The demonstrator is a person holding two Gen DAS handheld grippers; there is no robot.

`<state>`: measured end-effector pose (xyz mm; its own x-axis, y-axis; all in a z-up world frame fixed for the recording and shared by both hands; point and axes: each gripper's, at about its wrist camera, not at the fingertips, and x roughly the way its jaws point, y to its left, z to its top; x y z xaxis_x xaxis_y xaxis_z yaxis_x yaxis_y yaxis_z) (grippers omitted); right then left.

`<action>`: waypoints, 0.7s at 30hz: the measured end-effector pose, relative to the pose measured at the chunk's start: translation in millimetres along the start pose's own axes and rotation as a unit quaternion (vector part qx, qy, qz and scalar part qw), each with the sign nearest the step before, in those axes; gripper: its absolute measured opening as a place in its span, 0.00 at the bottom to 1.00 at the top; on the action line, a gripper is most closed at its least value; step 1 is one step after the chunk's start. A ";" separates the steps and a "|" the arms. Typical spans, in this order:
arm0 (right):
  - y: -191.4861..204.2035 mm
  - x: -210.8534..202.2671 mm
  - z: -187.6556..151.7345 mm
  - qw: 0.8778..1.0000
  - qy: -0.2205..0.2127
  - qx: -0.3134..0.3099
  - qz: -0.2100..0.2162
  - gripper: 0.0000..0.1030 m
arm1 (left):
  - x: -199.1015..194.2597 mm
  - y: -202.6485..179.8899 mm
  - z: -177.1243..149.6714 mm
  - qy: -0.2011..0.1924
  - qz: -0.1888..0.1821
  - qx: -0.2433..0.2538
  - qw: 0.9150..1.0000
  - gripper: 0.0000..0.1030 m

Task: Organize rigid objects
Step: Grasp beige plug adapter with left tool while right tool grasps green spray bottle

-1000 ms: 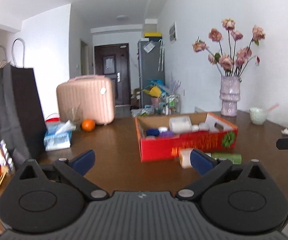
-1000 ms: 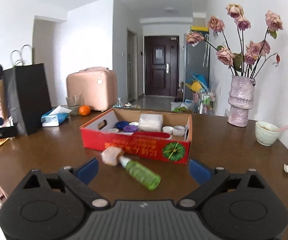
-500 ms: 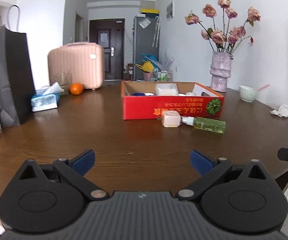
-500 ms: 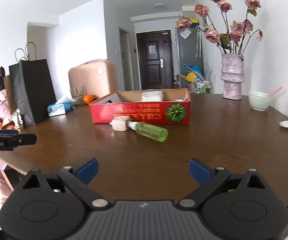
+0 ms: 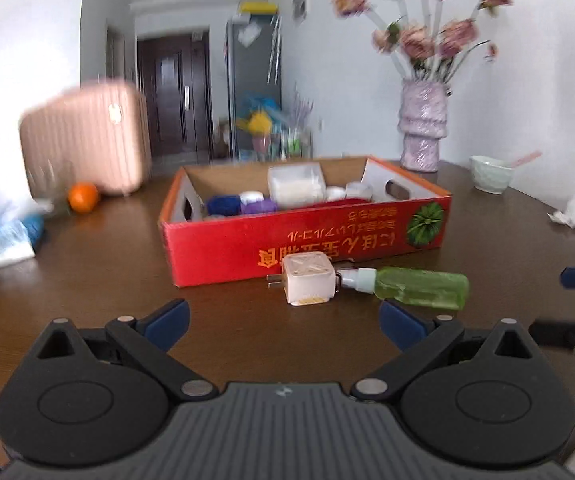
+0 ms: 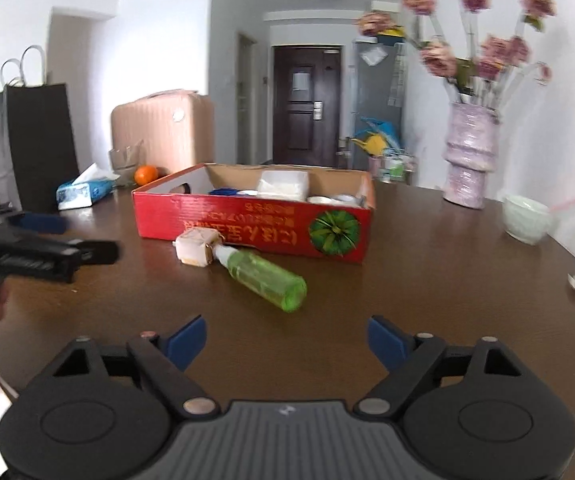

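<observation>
Red cardboard box (image 5: 307, 240) sits mid-desk (image 5: 107, 280), holding small containers; green spray bottle (image 5: 419, 286) and white plug adapter (image 5: 307, 280) lie touching before it. Left tongs (image 5: 283, 318) gape wide, empty; right tongs (image 6: 287, 340), just narrowing, remain open, empty.

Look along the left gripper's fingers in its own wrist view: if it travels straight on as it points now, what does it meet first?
Probably the pale plug adapter on the table, lying ahead of the open left gripper, with the red box right behind it. Depth is hard to judge here.
</observation>
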<state>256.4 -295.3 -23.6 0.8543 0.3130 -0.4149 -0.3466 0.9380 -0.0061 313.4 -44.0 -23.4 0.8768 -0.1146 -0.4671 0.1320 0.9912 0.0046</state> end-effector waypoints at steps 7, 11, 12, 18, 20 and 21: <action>-1.2 84.1 33.2 0.997 0.042 -0.054 0.027 0.71 | 72.7 4.6 20.0 0.038 -0.024 -0.042 0.998 0.94; 5.9 118.9 40.8 0.995 0.058 -0.075 0.039 0.68 | 94.7 3.0 19.0 0.036 -0.037 -0.069 0.996 0.91; 8.1 125.8 42.1 0.994 0.060 -0.078 0.045 0.67 | 98.8 1.3 18.7 0.035 -0.032 -0.071 0.996 0.85; 12.9 153.0 43.7 0.993 0.076 -0.075 0.058 0.55 | 107.8 0.7 22.7 0.034 -0.032 -0.070 0.996 0.58; 10.4 156.8 44.9 0.993 0.082 -0.058 0.062 0.45 | 106.1 3.6 21.8 0.034 -0.037 -0.072 0.996 0.58; 8.6 157.0 44.7 0.993 0.083 -0.049 0.063 0.38 | 104.0 4.1 21.0 0.034 -0.038 -0.068 0.996 0.58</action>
<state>404.9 -231.4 -48.1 0.7287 0.3912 -0.5621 -0.4904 0.8710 -0.0296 414.9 -53.2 -53.3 0.8324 -0.1891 -0.5209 0.1287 0.9803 -0.1501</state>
